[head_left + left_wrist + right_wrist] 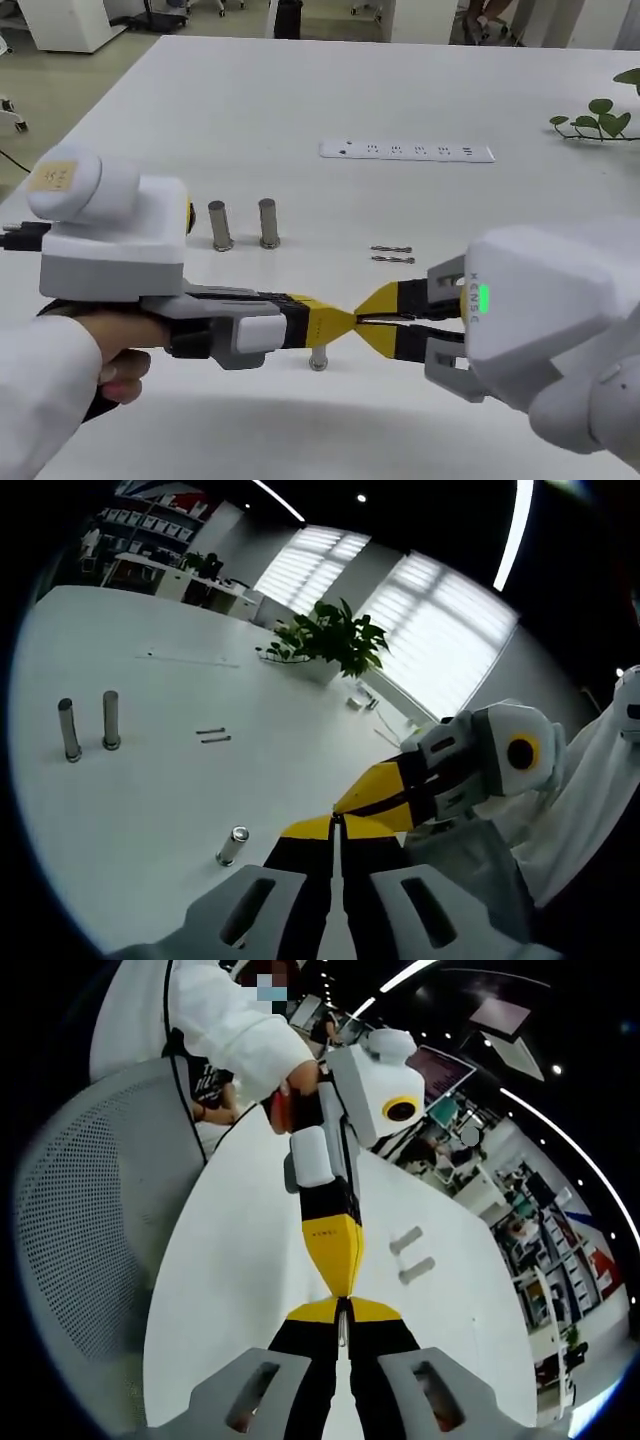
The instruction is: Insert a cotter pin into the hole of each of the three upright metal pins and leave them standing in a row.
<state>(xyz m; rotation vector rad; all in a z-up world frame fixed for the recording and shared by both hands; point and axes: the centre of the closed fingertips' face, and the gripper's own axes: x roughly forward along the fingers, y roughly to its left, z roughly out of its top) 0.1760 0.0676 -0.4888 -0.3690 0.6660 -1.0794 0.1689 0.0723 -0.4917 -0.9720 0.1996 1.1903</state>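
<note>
Right gripper (343, 1307) pinches cotter pin (343, 1332); left gripper view: 3 metal pins (110, 720).

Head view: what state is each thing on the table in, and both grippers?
Far metal pins: upright, side by side.
Near metal pin: below the gripper tips, looks upright.
Cotter pins: lying flat, loose.
Left gripper: shut.
Right gripper: shut on a thin metal sliver.

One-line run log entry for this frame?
left tool shut | right tool shut on cotter pin | tip to tip near nearest metal pin | two cotter pins on table
</note>
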